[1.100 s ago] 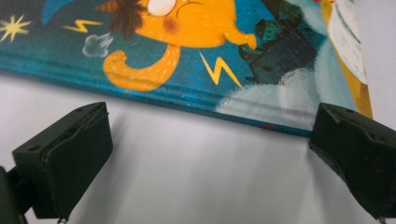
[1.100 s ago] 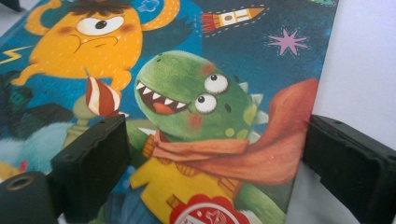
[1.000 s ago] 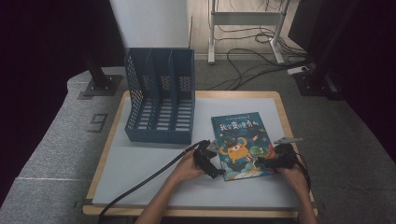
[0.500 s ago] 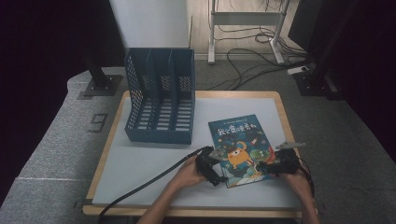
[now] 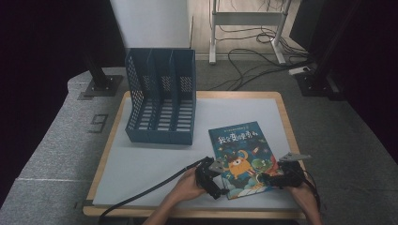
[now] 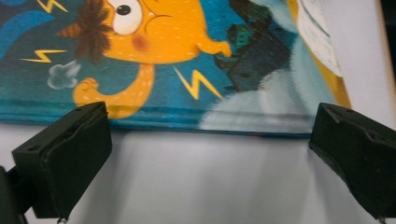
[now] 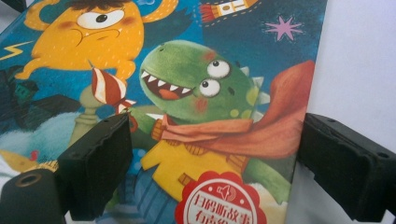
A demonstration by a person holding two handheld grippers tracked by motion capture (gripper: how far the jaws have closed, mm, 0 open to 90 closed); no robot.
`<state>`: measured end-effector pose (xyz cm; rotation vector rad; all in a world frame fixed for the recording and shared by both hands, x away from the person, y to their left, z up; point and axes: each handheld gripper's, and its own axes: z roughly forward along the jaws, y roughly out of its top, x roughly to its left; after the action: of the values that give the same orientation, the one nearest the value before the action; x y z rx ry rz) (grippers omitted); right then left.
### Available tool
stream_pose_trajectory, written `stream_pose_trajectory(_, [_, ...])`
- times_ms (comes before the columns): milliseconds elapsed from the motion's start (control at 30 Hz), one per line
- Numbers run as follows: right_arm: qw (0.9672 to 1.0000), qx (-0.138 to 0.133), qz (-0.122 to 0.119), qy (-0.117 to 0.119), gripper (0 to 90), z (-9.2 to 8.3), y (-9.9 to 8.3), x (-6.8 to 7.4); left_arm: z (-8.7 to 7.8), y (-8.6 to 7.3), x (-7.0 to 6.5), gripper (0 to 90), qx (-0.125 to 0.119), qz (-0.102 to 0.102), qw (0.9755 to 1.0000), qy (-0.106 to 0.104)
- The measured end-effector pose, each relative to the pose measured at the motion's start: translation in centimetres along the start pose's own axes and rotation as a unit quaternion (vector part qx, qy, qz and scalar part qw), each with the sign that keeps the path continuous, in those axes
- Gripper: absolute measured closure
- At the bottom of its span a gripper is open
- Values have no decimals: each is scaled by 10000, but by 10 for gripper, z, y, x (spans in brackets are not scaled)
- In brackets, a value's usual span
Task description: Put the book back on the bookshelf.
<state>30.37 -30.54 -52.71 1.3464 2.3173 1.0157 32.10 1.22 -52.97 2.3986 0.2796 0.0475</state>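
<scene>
Book [image 5: 241,157] flat on bench [image 5: 141,164] between both open hand-held grippers: left [image 5: 221,186] at its spine edge, right [image 5: 264,178] over its corner. File rack [image 5: 162,101] well beyond, left; path unobstructed.

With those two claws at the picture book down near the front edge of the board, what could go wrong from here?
The picture book lies flat, so the left claw, open at its edge, may just push it instead of getting under the cover. The right claw, open over the cover, could scuff or crease it. The book also sits close to the board's front edge and might slip off.
</scene>
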Motion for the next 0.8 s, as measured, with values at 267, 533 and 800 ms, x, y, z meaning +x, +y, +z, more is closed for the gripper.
stream_pose_trajectory(267, [10000, 65, -62, -32, 94, -8, -8, 11, -3, -4, -14, 0, -5, -19, 10000, -36])
stream_pose_trajectory(533, [9999, 15, -64, 82, 90, -9, -11, 9, -3, -4, -10, 0, 29, 43, 10000, -52])
stream_pose_trajectory(800, [9999, 24, 89, 119, 127, -5, -1, 2, -4, -4, 15, 0, -90, -268, 9996, 15])
